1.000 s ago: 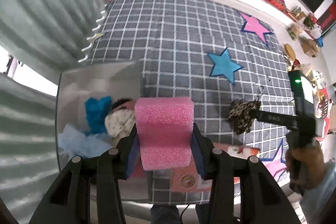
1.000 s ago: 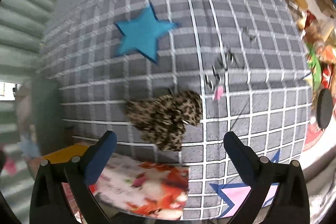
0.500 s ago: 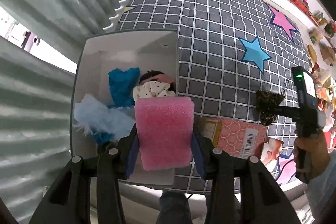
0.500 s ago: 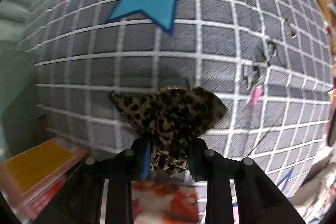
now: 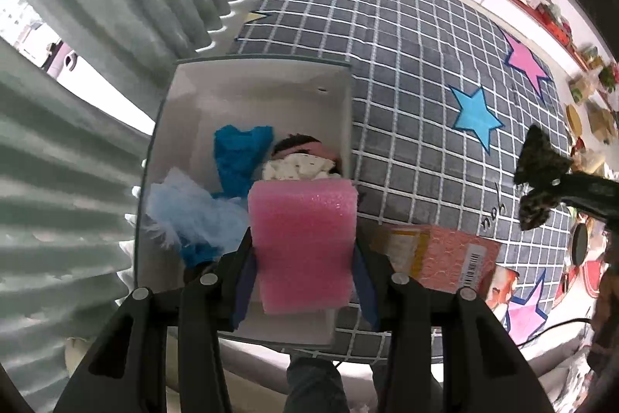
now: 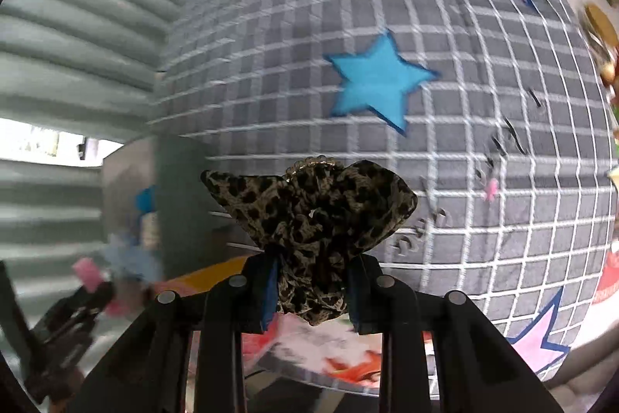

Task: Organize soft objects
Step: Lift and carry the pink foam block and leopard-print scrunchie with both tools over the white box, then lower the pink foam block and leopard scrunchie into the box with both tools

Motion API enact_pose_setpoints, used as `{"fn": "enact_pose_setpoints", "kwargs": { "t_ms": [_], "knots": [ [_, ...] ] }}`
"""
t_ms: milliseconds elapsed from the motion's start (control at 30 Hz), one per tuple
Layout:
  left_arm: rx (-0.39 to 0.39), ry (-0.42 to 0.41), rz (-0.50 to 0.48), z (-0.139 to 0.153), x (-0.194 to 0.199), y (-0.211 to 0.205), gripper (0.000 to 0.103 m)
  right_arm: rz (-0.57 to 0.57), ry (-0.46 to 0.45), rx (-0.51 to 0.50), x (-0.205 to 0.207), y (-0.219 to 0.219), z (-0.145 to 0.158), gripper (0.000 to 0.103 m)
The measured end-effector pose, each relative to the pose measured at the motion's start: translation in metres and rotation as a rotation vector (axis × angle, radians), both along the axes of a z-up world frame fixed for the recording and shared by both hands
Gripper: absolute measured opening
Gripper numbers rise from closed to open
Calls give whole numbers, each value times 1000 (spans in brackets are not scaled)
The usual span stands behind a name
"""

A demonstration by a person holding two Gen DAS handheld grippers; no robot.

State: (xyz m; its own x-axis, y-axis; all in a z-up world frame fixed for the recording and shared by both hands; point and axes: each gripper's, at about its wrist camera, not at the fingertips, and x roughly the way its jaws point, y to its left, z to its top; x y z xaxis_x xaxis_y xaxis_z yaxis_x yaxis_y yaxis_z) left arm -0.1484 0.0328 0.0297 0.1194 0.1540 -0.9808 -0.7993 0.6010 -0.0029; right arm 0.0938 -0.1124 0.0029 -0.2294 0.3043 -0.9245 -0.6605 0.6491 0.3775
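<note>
A pink foam block is clamped between the jaws of the left gripper above the near edge of a white box, in which blue fabric and a pale blue tuft are seen at 10 o'clock of the block. A leopard-print scrunchie is pinched in the narrow jaws of the right gripper, held clear of the checked grey rug, whose blue star lies at 12 o'clock

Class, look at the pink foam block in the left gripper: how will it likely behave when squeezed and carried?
The foam block probably compresses a little: its sides narrow where the left gripper clamps it. It seems light, standing upright without sagging. Its rough, bubbly surface likely resists slipping.
</note>
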Motion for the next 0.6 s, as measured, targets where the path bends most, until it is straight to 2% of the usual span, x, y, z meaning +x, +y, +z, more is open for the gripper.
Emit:
{"fn": "enact_pose_setpoints", "kwargs": {
  "t_ms": [267, 600],
  "knots": [
    [15, -11, 53, 0, -29, 17, 49, 142, 13, 78, -64, 61, 40, 30],
    [26, -31, 102, -4, -54, 49, 49, 290, 22, 88, -136, 121, 49, 30]
  ]
}}
